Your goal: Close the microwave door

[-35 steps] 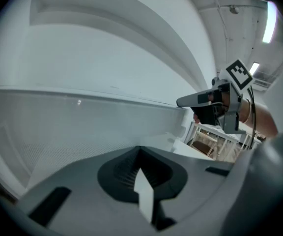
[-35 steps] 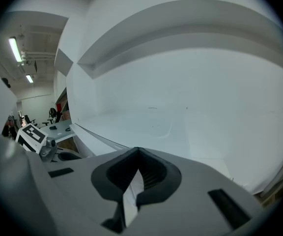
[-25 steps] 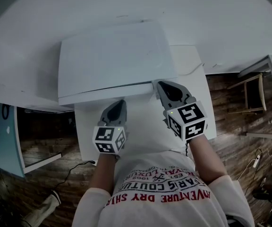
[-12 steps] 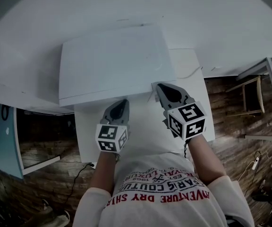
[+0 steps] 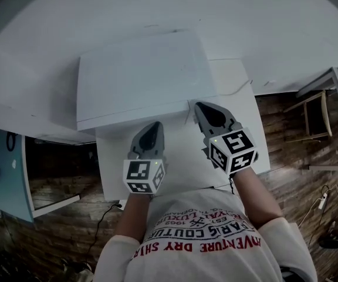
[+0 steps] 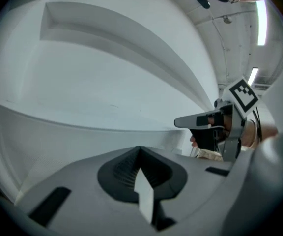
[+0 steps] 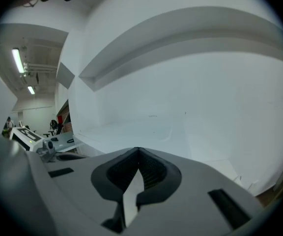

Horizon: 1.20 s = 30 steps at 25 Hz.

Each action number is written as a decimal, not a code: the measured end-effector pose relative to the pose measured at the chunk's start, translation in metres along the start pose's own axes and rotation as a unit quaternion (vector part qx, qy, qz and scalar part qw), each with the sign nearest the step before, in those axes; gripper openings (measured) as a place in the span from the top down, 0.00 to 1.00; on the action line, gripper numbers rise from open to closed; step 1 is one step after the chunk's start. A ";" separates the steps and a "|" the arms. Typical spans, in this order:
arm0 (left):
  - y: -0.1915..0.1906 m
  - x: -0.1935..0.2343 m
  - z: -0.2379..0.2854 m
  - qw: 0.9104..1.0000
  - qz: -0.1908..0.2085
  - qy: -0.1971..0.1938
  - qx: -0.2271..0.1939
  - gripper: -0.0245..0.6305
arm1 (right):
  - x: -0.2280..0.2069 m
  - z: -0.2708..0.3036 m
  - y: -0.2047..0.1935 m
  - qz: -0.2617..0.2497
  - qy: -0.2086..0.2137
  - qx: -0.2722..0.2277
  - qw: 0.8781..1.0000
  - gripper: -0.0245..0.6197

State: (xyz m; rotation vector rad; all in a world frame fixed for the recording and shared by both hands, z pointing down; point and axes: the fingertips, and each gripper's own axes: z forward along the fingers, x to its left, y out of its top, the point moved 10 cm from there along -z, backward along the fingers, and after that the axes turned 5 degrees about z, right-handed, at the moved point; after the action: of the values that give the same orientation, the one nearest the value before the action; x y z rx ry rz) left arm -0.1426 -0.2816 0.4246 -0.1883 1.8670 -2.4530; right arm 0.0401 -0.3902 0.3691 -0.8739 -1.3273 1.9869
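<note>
A white microwave [image 5: 139,75] stands on a white table [image 5: 245,140] against a white wall. From above its front edge runs straight, with no door leaf swung out. My left gripper [image 5: 153,126] is shut and empty, its tip just short of the microwave's front near the middle. In the left gripper view the left gripper [image 6: 140,149] faces the plain white microwave front [image 6: 97,102] at close range. My right gripper [image 5: 199,106] is shut and empty at the microwave's front right corner. The left gripper view shows the right gripper [image 6: 181,123] from the side. The right gripper [image 7: 138,150] points along white surfaces.
The table's near edge lies just under my arms, with dark wooden floor [image 5: 298,157] beyond it. A chair [image 5: 310,116] stands at the right and a teal panel [image 5: 2,175] at the left. Cables lie on the floor [image 5: 321,201].
My left gripper has drifted slightly right and a little back from the microwave's front. The right gripper has hardly moved. Both stay shut.
</note>
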 end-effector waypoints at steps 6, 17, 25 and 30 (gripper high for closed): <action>0.030 -0.015 -0.020 1.000 0.016 0.004 -0.014 0.97 | 0.020 -0.027 -0.003 -0.043 -0.027 -0.047 0.998 0.94; 0.064 -0.055 -0.053 0.994 0.038 0.006 -0.099 0.97 | 0.021 -0.060 -0.036 -0.013 -0.042 -0.075 0.996 0.94; 0.055 -0.069 -0.052 0.996 0.038 0.001 -0.083 0.97 | 0.020 -0.066 -0.042 -0.019 -0.027 -0.057 0.998 0.94; 0.053 -0.072 -0.049 0.996 0.040 0.004 -0.075 0.97 | 0.017 -0.070 -0.040 -0.024 -0.026 -0.057 0.998 0.94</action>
State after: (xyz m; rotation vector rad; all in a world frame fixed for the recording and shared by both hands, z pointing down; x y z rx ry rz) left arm -0.0792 -0.2405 0.3559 -0.1062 2.0211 -2.2665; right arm 0.0888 -0.3255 0.3835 -0.8399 -1.4899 1.9252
